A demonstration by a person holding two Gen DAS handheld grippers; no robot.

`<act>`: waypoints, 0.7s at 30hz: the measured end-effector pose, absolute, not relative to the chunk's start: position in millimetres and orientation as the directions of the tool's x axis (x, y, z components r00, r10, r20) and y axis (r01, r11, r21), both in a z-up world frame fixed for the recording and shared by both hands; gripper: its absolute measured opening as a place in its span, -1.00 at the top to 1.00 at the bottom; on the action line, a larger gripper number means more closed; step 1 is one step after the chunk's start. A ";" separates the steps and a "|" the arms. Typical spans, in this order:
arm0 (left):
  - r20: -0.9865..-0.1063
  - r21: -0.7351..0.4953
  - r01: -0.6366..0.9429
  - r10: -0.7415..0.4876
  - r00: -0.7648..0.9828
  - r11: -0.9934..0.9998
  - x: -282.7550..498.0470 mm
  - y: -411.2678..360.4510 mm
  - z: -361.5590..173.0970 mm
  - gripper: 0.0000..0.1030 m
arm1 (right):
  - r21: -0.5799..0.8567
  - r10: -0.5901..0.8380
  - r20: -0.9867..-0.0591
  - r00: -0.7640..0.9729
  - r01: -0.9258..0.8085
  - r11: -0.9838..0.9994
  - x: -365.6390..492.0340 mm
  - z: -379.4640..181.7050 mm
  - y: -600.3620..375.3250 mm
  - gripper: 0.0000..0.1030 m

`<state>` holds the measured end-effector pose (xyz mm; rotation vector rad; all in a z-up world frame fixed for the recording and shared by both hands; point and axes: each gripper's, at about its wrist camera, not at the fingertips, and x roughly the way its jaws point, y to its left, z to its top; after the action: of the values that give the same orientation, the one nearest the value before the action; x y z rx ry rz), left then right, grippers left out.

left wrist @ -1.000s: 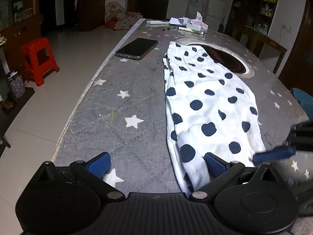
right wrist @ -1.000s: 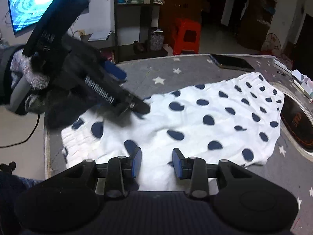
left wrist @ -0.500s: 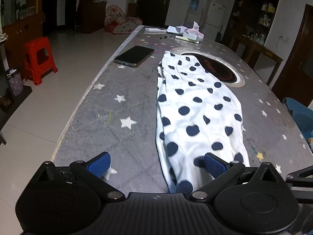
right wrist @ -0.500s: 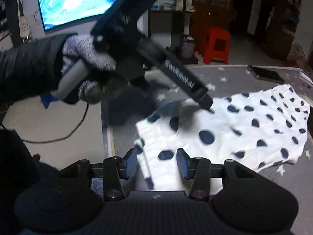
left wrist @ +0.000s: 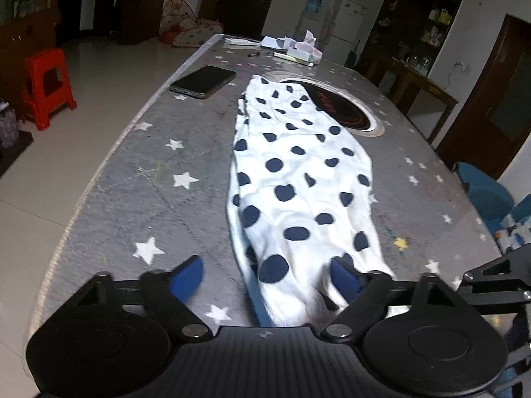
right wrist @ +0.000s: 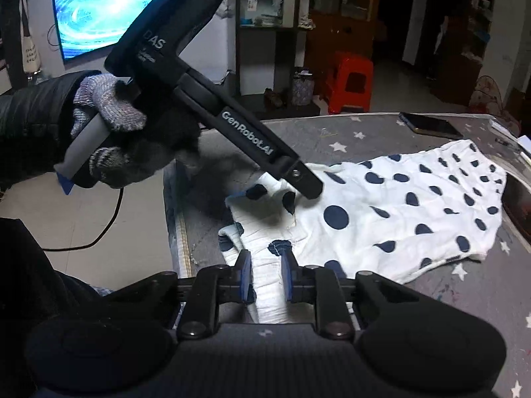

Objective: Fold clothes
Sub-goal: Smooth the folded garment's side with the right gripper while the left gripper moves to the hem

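I'm closing my right gripper point(right wrist: 265, 277) on the near hem of the spotted cloth point(right wrist: 391, 205); its jaws have just been narrowing, w/ fabric bunched between them. My left gripper point(left wrist: 265, 277) is wide, jaws just been closing, cloth between but not pinched. The cloth's lying along the table point(left wrist: 139, 179), phone point(left wrist: 203, 81) at far left. Judging: grab step. Next I need both corners gripped, then lift and fold toward the far end.

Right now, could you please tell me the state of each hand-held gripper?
Left hand-held gripper: open, closing around the polka-dot garment, not yet pinching it.
Right hand-held gripper: just closed on the garment's near edge.
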<state>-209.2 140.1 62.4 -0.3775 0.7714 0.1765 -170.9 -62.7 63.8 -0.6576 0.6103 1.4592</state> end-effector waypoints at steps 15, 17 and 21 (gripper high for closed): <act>-0.752 -0.225 -0.281 0.017 0.658 0.933 -212.1 132.4 48.5 -0.11 | 0.006 0.666 -0.746 0.011 -1.000 0.024 -167.0 51.6 -73.1 0.55; -0.747 -0.226 -0.272 0.012 0.665 0.935 -213.7 133.2 52.1 -0.14 | 0.021 0.664 -0.748 -0.002 -1.000 0.021 -164.6 53.1 -73.8 0.54; -0.687 -0.201 -0.248 0.044 0.725 0.948 -220.2 130.6 76.8 -0.19 | 0.062 0.667 -0.744 -0.032 -0.998 0.022 -156.1 65.1 -80.0 0.53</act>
<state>-220.2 130.6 76.8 -0.2895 0.7442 0.1634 -156.1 -80.0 65.1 -0.6046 0.7096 1.4742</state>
